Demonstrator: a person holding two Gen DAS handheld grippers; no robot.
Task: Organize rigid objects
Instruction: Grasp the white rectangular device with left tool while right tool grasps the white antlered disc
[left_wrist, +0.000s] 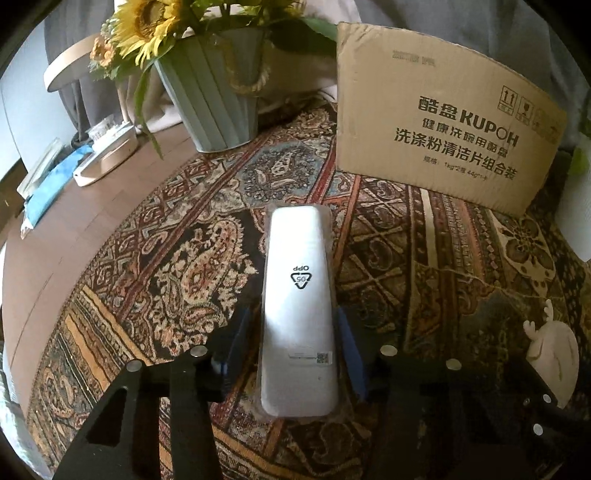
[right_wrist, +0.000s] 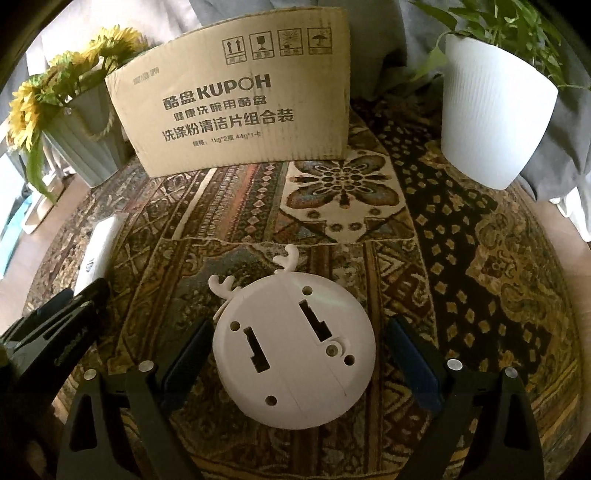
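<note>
gripping the plastic-wrapped white bar by its long sides on the rug, left gripper looks clamped; right gripper released around the stiff, light antlered disc.

Cardboard box: "酷盘 KUPOH", under it "健康洗碗用酷盘", "洗涤粉清洁片组合装", small line "规格: 1kg*2瓶 44g*1卡". Top right has 4 handling pictograms: up arrows, fragile glass, sun, umbrella. Faint stamped code top left, unreadable. White wrapped pack: recycling triangle "05", "OPP", upside down; small QR label near its lower end, text unreadable.
</note>
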